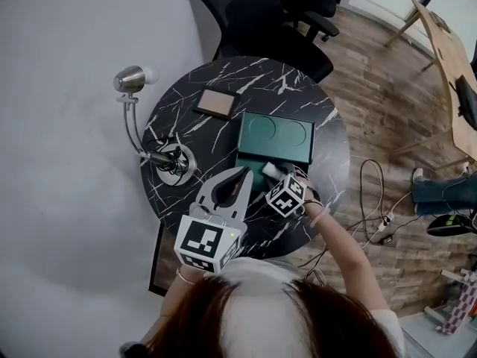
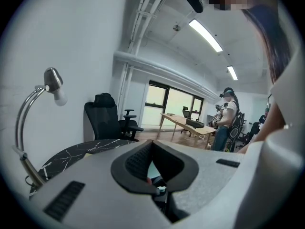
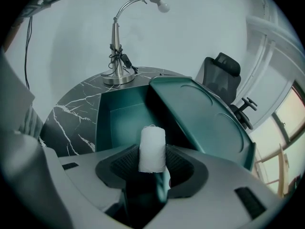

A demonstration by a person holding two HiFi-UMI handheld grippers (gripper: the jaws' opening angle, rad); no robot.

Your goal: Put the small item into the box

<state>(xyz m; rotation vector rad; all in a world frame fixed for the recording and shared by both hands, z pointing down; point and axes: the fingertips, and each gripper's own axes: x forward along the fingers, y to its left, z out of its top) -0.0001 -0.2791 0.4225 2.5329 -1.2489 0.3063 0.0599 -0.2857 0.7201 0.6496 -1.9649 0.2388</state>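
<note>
Box [image 3: 121, 120] open, white roll [image 3: 152, 144] between right gripper [image 3: 152, 152] jaws.

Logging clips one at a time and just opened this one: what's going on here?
A person works two handheld tools at a round marble table. The right tool grips a small white roll and holds it over the open green box, whose lid stands tilted up. The roll is not in the box yet. The left tool hangs nearby, shut and empty.
</note>
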